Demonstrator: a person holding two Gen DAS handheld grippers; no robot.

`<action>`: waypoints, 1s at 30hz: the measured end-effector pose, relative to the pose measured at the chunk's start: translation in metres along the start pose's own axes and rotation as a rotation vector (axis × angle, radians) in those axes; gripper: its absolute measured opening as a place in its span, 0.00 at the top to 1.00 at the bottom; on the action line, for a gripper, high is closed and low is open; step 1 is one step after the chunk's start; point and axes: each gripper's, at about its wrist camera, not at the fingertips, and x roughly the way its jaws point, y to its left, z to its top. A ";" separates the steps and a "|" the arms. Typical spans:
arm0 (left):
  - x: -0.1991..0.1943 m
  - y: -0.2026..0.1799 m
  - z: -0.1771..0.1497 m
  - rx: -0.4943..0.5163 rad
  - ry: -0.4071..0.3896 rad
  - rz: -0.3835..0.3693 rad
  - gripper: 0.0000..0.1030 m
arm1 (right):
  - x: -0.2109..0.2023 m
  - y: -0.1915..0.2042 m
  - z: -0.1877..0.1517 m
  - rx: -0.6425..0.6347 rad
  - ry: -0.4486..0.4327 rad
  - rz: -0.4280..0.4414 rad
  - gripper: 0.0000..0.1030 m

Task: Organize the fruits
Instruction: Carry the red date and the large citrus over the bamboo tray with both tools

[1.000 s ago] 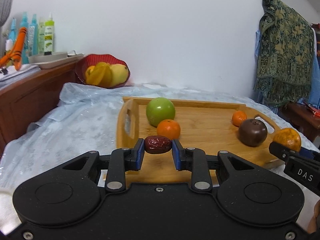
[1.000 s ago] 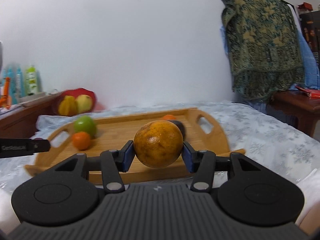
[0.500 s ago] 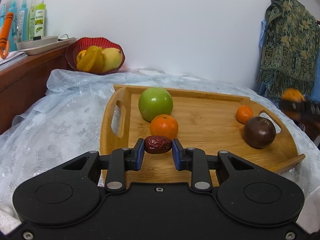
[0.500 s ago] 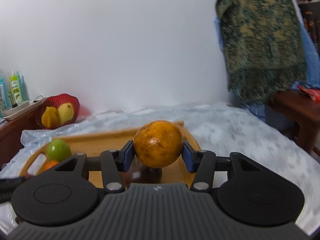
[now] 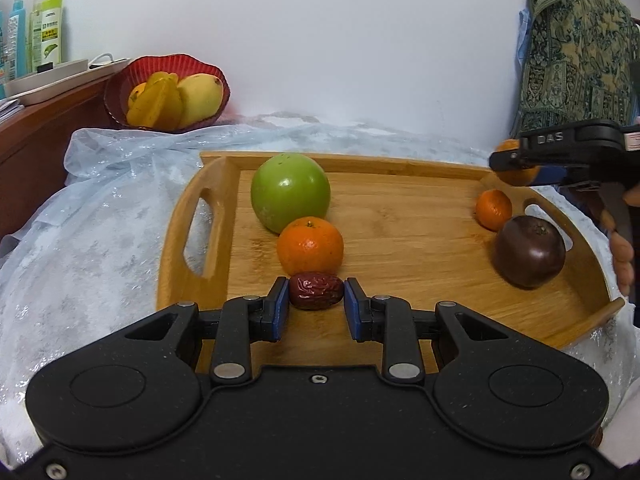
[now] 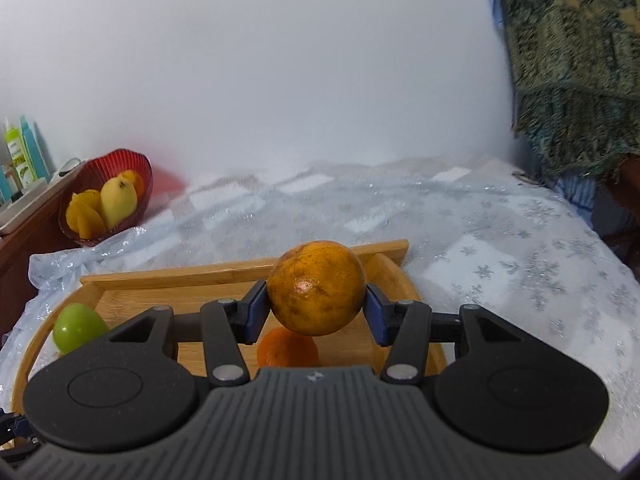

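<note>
A wooden tray (image 5: 420,248) lies on the covered table. On it sit a green apple (image 5: 290,196), a tangerine (image 5: 310,246), a smaller tangerine (image 5: 493,209) and a dark purple fruit (image 5: 530,256). My left gripper (image 5: 316,302) is shut on a red date (image 5: 316,291) just above the tray's near side. My right gripper (image 6: 316,312) is shut on a large orange (image 6: 316,288) and holds it over the tray's (image 6: 200,280) far right part, above the small tangerine (image 6: 288,348). It shows in the left wrist view (image 5: 516,160) too. The apple (image 6: 78,328) is at its left.
A red bowl (image 5: 120,92) with yellow fruit stands at the back left by a wooden cabinet (image 5: 36,128) with bottles (image 5: 46,36). A patterned cloth (image 5: 580,48) hangs at the right. A shiny plastic cover (image 6: 500,248) lies over the table. A white wall is behind.
Both grippers have risen and moved forward over the tray with their fruit. The right gripper has swung up over the tray's far right corner.
</note>
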 end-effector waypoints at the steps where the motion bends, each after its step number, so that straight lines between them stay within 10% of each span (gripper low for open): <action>1: 0.001 0.000 0.000 -0.002 0.004 -0.004 0.73 | 0.005 0.000 0.002 0.001 0.012 0.002 0.47; 30: 0.000 0.001 -0.003 0.031 -0.005 0.010 0.73 | 0.043 0.012 0.003 -0.092 0.127 0.012 0.47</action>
